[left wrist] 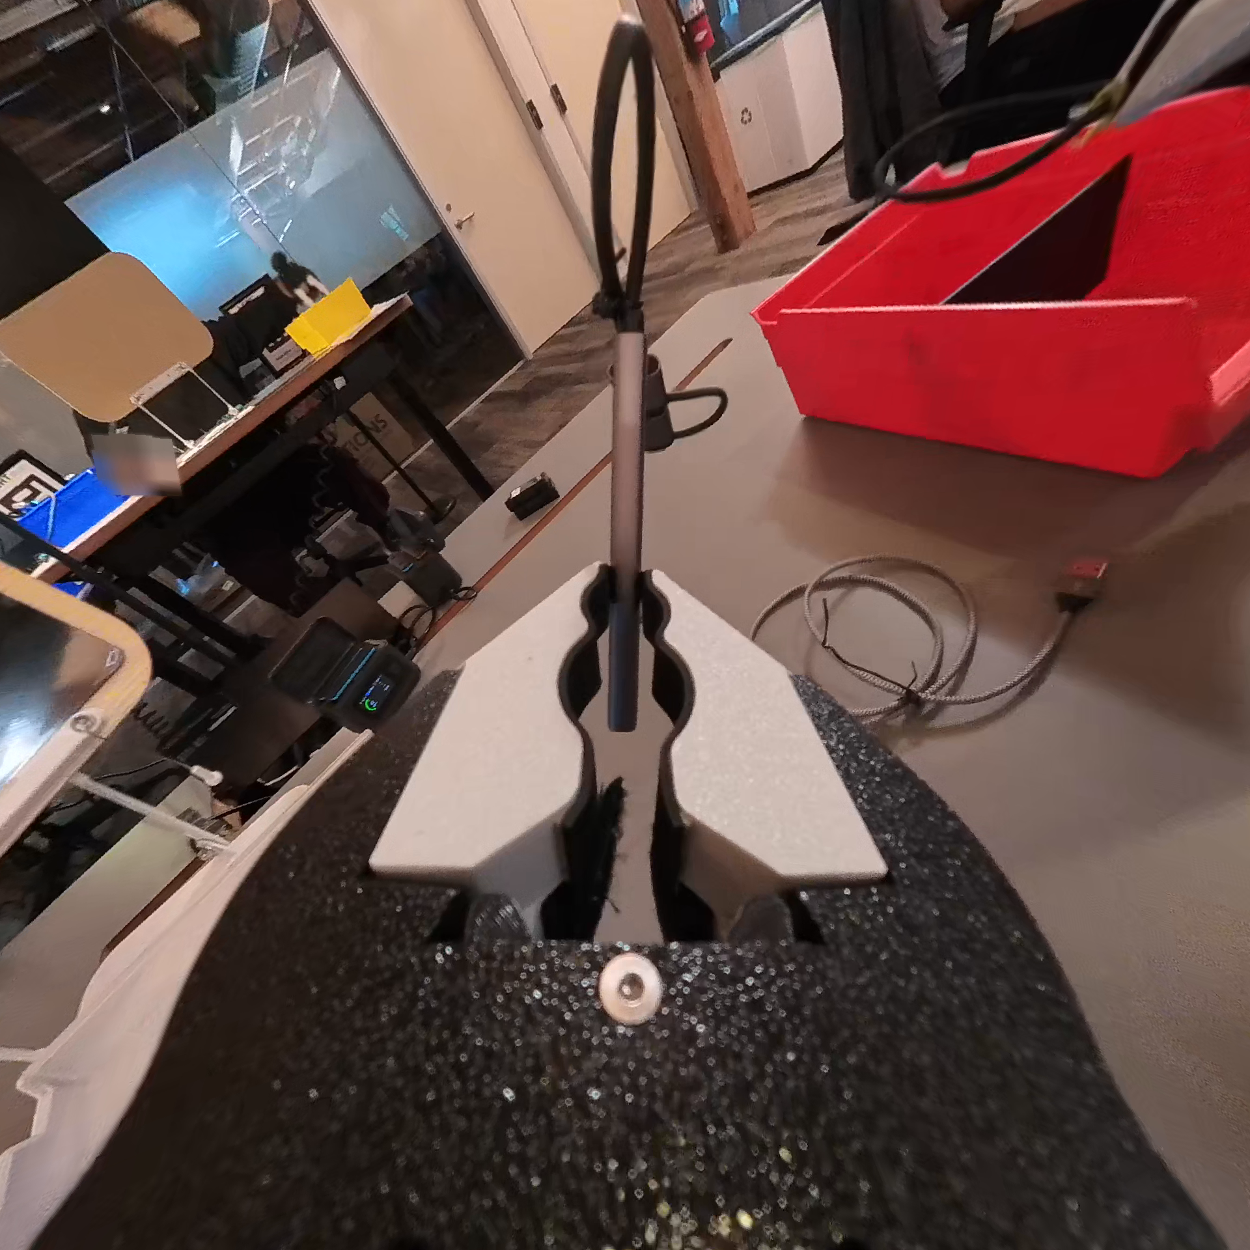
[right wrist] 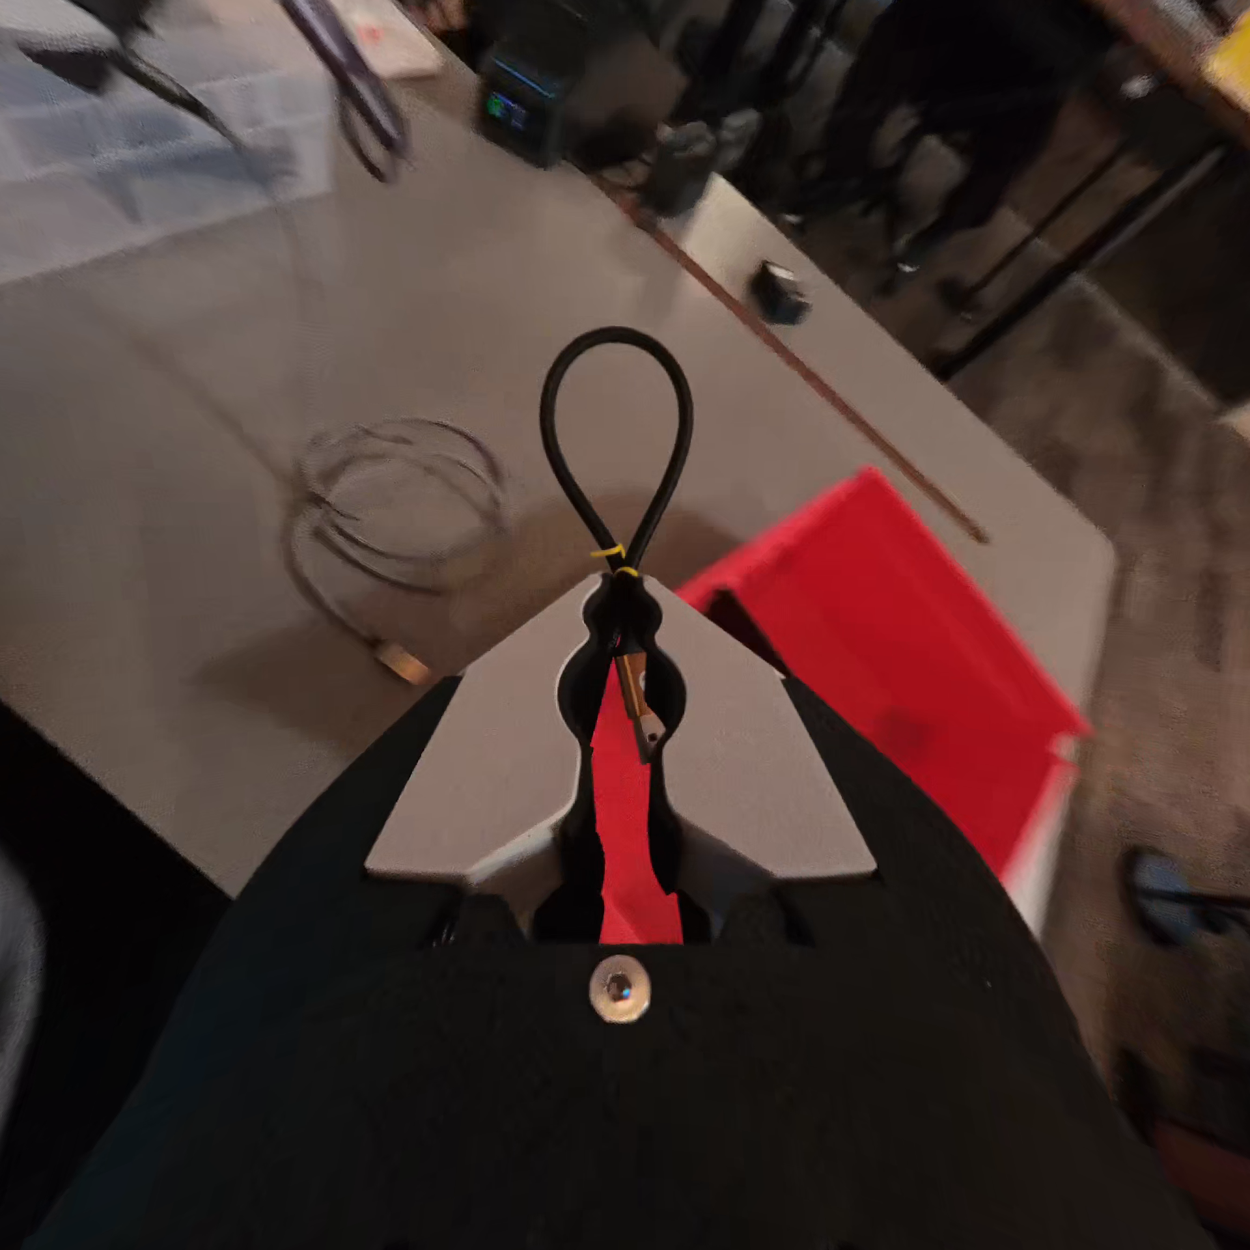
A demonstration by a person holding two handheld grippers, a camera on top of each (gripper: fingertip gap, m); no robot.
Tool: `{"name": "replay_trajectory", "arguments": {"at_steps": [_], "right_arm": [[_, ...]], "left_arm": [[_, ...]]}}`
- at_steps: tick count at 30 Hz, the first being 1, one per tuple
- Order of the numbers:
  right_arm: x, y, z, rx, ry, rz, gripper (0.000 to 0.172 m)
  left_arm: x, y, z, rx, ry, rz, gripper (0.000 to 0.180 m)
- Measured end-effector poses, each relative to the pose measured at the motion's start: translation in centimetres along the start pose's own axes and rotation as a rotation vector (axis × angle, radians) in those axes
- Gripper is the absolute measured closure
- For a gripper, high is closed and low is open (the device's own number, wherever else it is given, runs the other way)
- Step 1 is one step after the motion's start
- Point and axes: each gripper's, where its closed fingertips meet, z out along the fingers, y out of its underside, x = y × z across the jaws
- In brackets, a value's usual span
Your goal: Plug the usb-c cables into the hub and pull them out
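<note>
Left gripper [left wrist: 626, 582], nearest the lens: black body, grey fingers [left wrist: 541, 676], clamping edge-on a slim grey hub [left wrist: 628, 473] that is standing straight up out of the fingertips, both pads pressing its flat sides. Right gripper [right wrist: 619, 585]: same build, jaws pinching a short black cable [right wrist: 612, 419] at its yellow tie [right wrist: 619, 561], the loop rising beyond the fingertips and a gold-toned connector [right wrist: 639, 703] lying inside the jaw hollow behind the pads. Table [left wrist: 744, 514]: grey-brown top with a thin wood-coloured edge, carrying everything below. Red bin [left wrist: 1014, 352]: sitting to the right on the table, open side up, dark inside; in the right wrist view it is lying just below that gripper [right wrist: 879, 642]. Braided grey cable [left wrist: 899, 642]: lying coiled on the table between the left gripper and the red bin, one red-tipped plug [left wrist: 1082, 582] pointing away from the coil. Hub's own black lead [left wrist: 622, 169]: looping above the hub's top end and bound there. Dark adapter [left wrist: 659, 406]: showing just behind the hub, a thin black loop coming off it; whether it is plugged in cannot be told. Small black block [left wrist: 531, 497]: resting near the table's far edge.
</note>
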Motion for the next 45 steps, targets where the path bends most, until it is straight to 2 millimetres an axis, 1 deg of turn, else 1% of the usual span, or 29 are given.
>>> {"name": "replay_trajectory", "arguments": {"at_steps": [1, 3, 4, 5, 8, 9, 10, 11, 12, 13, 14, 15, 16, 17, 18, 20, 21, 23, 24, 27, 29, 31, 34, 35, 37, 42, 43, 44, 45], "right_arm": [[2.0, 1.4, -0.9, -0.044, 0.045, -0.026, 0.169], [4.5, 5.3, -1.7, -0.165, 0.06, -0.121, 0.169], [5.1, 7.2, -1.7, -0.222, 0.034, -0.124, 0.169], [5.1, 8.7, -1.4, -0.247, -0.015, -0.121, 0.169], [5.2, 11.3, 0.2, -0.274, -0.077, -0.033, 0.165], [5.6, 11.6, 0.4, -0.293, -0.04, -0.017, 0.138], [6.0, 11.0, 0.4, -0.284, 0.015, -0.012, 0.118], [5.9, 9.1, 0.3, -0.218, 0.051, -0.02, 0.113], [4.5, 6.2, 0.3, -0.099, 0.038, -0.038, 0.115], [2.0, 3.0, 0.4, 0.038, -0.029, -0.054, 0.122], [-1.3, -0.2, 0.3, 0.171, -0.135, -0.054, 0.13], [-5.2, -3.2, 0.0, 0.3, -0.277, -0.035, 0.131], [-8.5, -5.5, -0.3, 0.391, -0.406, -0.008, 0.133], [-10.7, -6.9, 0.2, 0.429, -0.46, -0.002, 0.132], [-11.9, -7.6, 1.1, 0.447, -0.452, -0.043, 0.128], [-12.8, -8.6, 3.1, 0.476, -0.371, -0.157, 0.127], [-13.5, -9.1, 3.5, 0.497, -0.385, -0.178, 0.128], [-14.7, -9.9, 4.0, 0.518, -0.484, -0.157, 0.134], [-15.2, -10.1, 4.0, 0.53, -0.53, -0.146, 0.14], [-15.9, -10.7, 3.5, 0.549, -0.652, -0.101, 0.164], [-16.2, -10.3, 3.3, 0.523, -0.72, -0.104, 0.167], [-16.3, -9.6, 3.5, 0.494, -0.717, -0.151, 0.167], [-16.4, -9.1, 3.4, 0.468, -0.716, -0.204, 0.169], [-16.5, -8.9, 3.3, 0.459, -0.718, -0.223, 0.17], [-16.6, -8.9, 3.0, 0.458, -0.719, -0.255, 0.169], [-16.9, -9.0, 0.4, 0.496, -0.747, -0.337, 0.168], [-16.8, -8.9, 0.2, 0.489, -0.738, -0.356, 0.168], [-15.4, -8.2, 0.6, 0.444, -0.659, -0.391, 0.169], [-13.1, -7.7, 0.6, 0.434, -0.586, -0.375, 0.169]], "left_arm": [[0.0, -0.1, 0.0, 0.011, 0.008, -0.014, 0.174], [0.2, -0.5, -0.1, 0.042, 0.033, -0.05, 0.174], [0.4, -0.7, -0.2, 0.058, 0.051, -0.074, 0.174], [0.5, -1.0, -0.2, 0.077, 0.071, -0.098, 0.174], [0.8, -2.1, -0.4, 0.144, 0.13, -0.172, 0.174], [0.9, -2.5, -0.4, 0.166, 0.148, -0.194, 0.174], [1.1, -2.8, -0.5, 0.181, 0.166, -0.213, 0.174], [1.2, -3.1, -0.5, 0.194, 0.181, -0.229, 0.174], [1.4, -3.3, -0.5, 0.208, 0.196, -0.247, 0.174], [1.7, -3.6, -0.5, 0.225, 0.217, -0.27, 0.174], [1.9, -3.9, -0.6, 0.247, 0.242, -0.296, 0.174], [2.2, -4.3, -0.7, 0.275, 0.271, -0.324, 0.174], [2.5, -4.8, -0.9, 0.306, 0.305, -0.355, 0.174], [2.8, -5.2, -1.0, 0.336, 0.344, -0.387, 0.174], [3.1, -5.7, -1.3, 0.364, 0.387, -0.412, 0.174], [3.8, -6.4, -1.7, 0.405, 0.467, -0.456, 0.174], [4.2, -6.7, -1.9, 0.42, 0.51, -0.469, 0.174], [4.9, -7.0, -2.2, 0.437, 0.568, -0.476, 0.174], [5.2, -7.0, -2.3, 0.435, 0.592, -0.476, 0.174], [6.1, -7.1, -2.5, 0.438, 0.643, -0.472, 0.174], [6.3, -6.9, -2.5, 0.423, 0.663, -0.475, 0.174], [6.7, -6.1, -2.3, 0.352, 0.668, -0.426, 0.172], [8.3, -5.0, -2.4, 0.251, 0.755, -0.363, 0.163], [8.4, -4.9, -2.3, 0.24, 0.75, -0.35, 0.171], [8.5, -5.1, -2.5, 0.256, 0.741, -0.291, 0.173], [9.5, -6.4, -4.2, 0.29, 0.763, -0.213, 0.173], [9.5, -6.5, -4.4, 0.293, 0.755, -0.201, 0.173], [7.9, -6.0, -4.3, 0.278, 0.663, -0.195, 0.173], [4.9, -5.1, -4.8, 0.277, 0.554, -0.222, 0.174]]}}
